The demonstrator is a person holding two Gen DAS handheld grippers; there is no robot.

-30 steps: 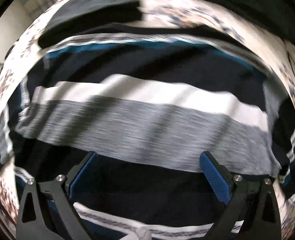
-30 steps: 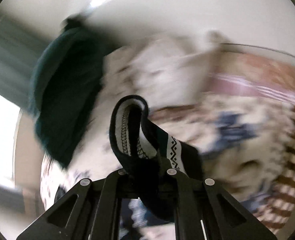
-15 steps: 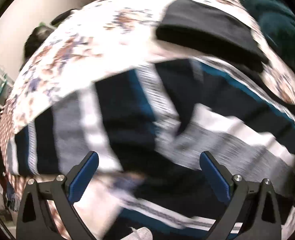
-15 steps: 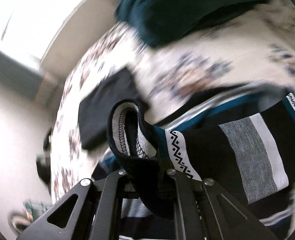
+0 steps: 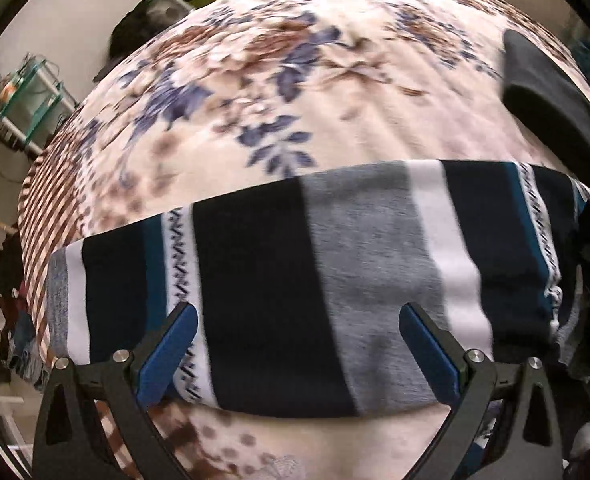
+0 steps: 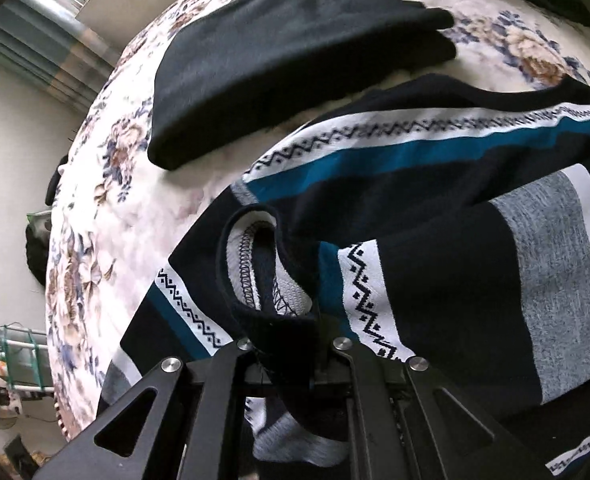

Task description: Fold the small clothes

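Sweater [image 5: 335,280]: we find it part-folded on the bed [image 5: 295,100].
Right gripper [image 6: 291,344]: jaws clenched on its hem (to carry the fold, we judge).
Left gripper [image 5: 295,344]: jaws released, empty, above it.

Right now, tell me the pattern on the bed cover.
Cream bed cover with blue and brown flowers; striped brown along its edge. Clearest in the left wrist view.
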